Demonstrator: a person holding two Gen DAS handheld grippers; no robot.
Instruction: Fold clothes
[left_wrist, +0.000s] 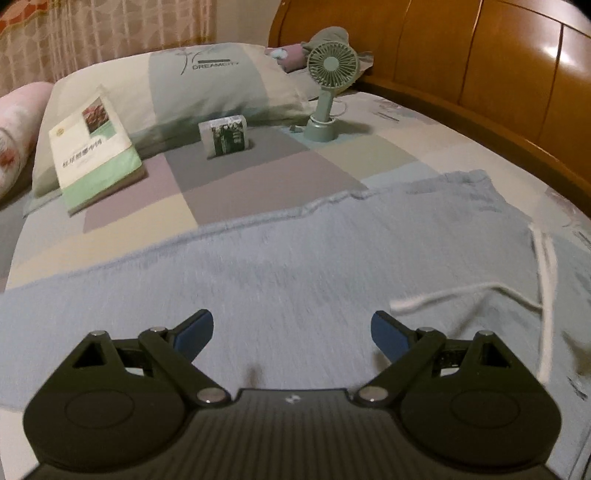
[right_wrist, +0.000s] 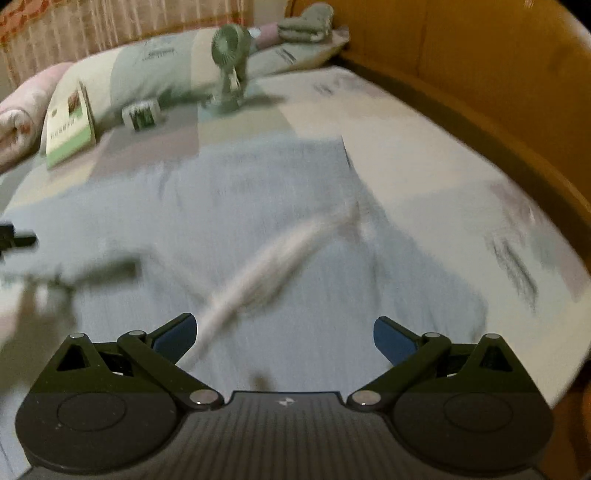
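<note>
1. Leaning against the pillow (left_wrist: 207, 77) at far left, a green-and-white book (left_wrist: 98, 151) stands propped on the patchwork bedsheet (left_wrist: 229, 173).
2. Right of the book sits a small printed packet (left_wrist: 224, 137); further right, a green handheld fan (left_wrist: 330, 86) stands upright in its base.
3. The light blue garment (left_wrist: 295, 258) lies spread flat across the bed, below these items and apart from them. Its white drawstring (left_wrist: 480, 291) trails over the right portion.
4. The left gripper (left_wrist: 291, 332) hovers over the garment, fingers spread wide, nothing between them.
5. The right gripper (right_wrist: 284, 334) hovers over the same garment, fingers likewise spread and empty; this view is motion-blurred.
6. A wooden headboard (left_wrist: 480, 62) borders the bed at right.
</note>
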